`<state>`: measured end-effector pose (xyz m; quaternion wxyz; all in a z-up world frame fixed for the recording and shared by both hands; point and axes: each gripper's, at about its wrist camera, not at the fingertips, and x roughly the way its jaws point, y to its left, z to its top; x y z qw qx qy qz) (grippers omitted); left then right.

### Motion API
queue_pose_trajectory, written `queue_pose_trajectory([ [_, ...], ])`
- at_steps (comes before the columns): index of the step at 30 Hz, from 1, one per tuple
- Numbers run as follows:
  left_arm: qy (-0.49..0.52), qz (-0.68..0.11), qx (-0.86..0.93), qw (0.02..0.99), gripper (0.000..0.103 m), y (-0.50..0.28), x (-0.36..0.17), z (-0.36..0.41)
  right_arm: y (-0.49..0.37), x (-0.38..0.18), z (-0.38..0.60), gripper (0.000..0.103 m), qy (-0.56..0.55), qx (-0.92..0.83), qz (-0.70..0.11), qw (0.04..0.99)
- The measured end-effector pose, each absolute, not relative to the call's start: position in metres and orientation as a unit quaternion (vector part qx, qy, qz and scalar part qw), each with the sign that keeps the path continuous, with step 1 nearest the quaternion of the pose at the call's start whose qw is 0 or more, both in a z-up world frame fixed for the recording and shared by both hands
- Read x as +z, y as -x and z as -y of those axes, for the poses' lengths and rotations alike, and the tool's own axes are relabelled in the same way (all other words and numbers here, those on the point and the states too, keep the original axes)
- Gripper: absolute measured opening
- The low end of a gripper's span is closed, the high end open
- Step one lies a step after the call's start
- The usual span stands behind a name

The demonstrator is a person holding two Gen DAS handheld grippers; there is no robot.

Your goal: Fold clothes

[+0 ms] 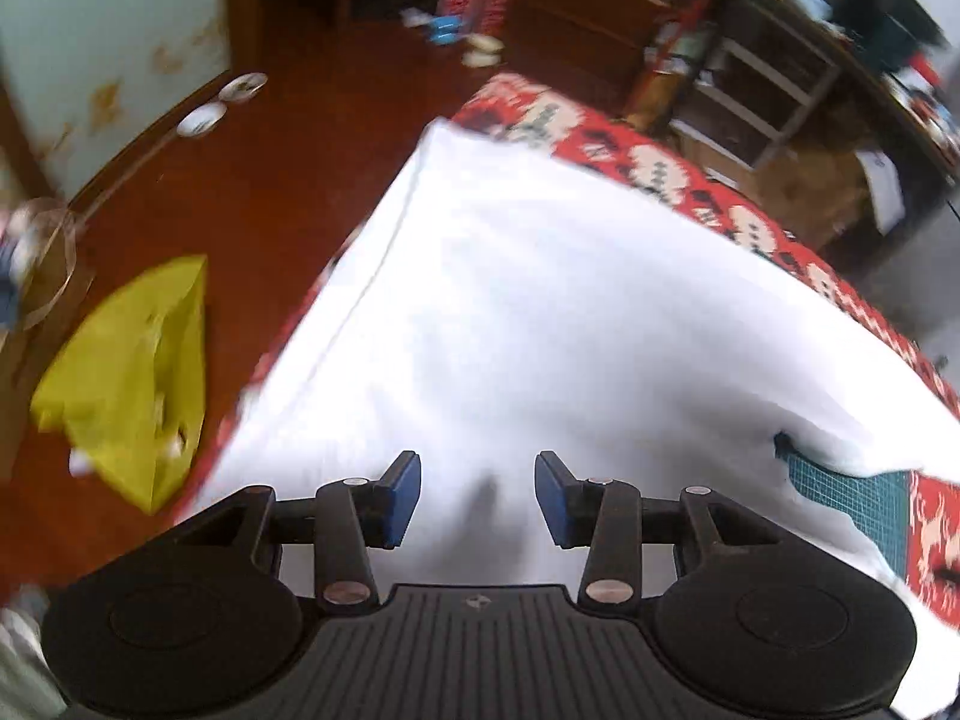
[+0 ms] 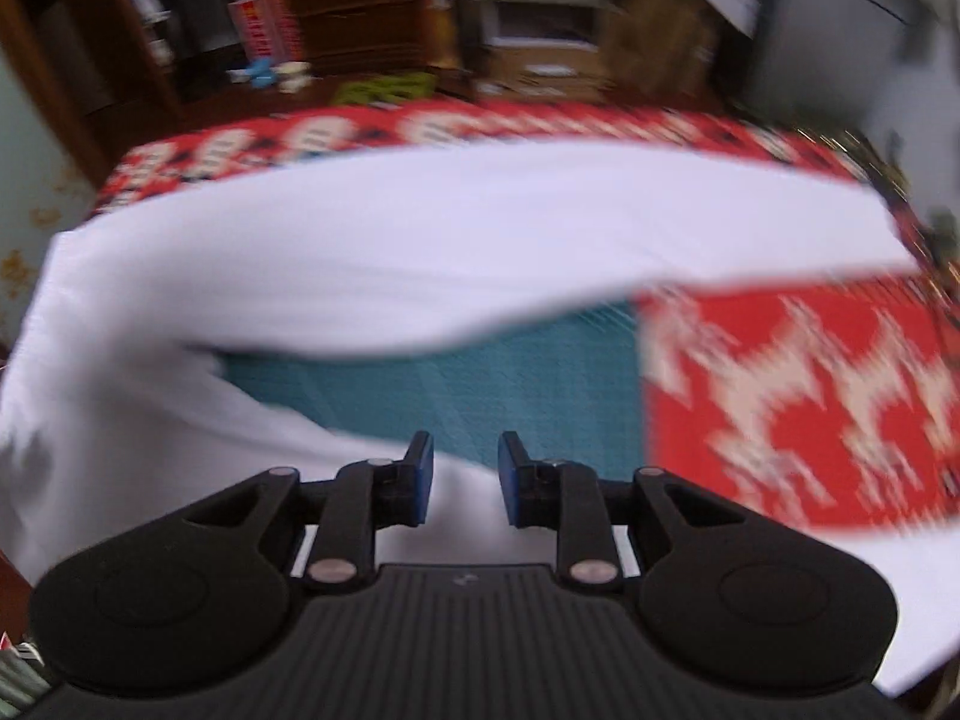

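1. My left claw [image 1: 477,495] stands open with nothing between its blue pads, just above the white garment [image 1: 540,312].
2. My right claw [image 2: 465,474] is open and empty too, over the garment's near edge.
3. The garment lies spread on the bench, one long fold laid across it, the teal cutting mat [image 2: 480,372] showing beneath.
4. Beyond lies the red patterned cloth [image 2: 780,372]; I judge one fold done, more remaining.
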<state>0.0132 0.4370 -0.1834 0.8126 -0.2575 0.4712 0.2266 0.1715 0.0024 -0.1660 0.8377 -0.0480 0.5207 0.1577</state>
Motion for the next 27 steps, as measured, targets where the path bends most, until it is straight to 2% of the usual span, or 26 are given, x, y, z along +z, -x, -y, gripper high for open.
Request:
queue_pose_trajectory([
  [2,0.270,-0.474,0.250,0.800,0.040,0.002,-0.186,-0.433,-0.159,-0.173,0.039,0.025,0.031,0.126,-0.532,0.837],
  [5,0.274,-0.482,0.279,0.784,0.029,0.022,-0.189,-0.433,-0.140,-0.184,0.090,0.025,-0.010,0.067,-0.551,0.832],
  [6,0.271,-0.484,0.287,0.781,0.028,0.029,-0.189,-0.435,-0.133,-0.189,0.105,0.025,-0.030,0.045,-0.558,0.828],
  [9,0.276,-0.487,0.317,0.766,0.028,0.047,-0.194,-0.446,-0.110,-0.199,0.148,0.025,-0.085,-0.025,-0.567,0.819],
  [15,0.301,-0.483,0.362,0.738,0.028,0.065,-0.212,-0.471,-0.078,-0.205,0.203,0.025,-0.127,-0.128,-0.548,0.817],
  [27,0.348,-0.458,0.371,0.729,0.025,0.063,-0.231,-0.472,-0.062,-0.216,0.253,0.025,-0.221,-0.214,-0.517,0.798],
])
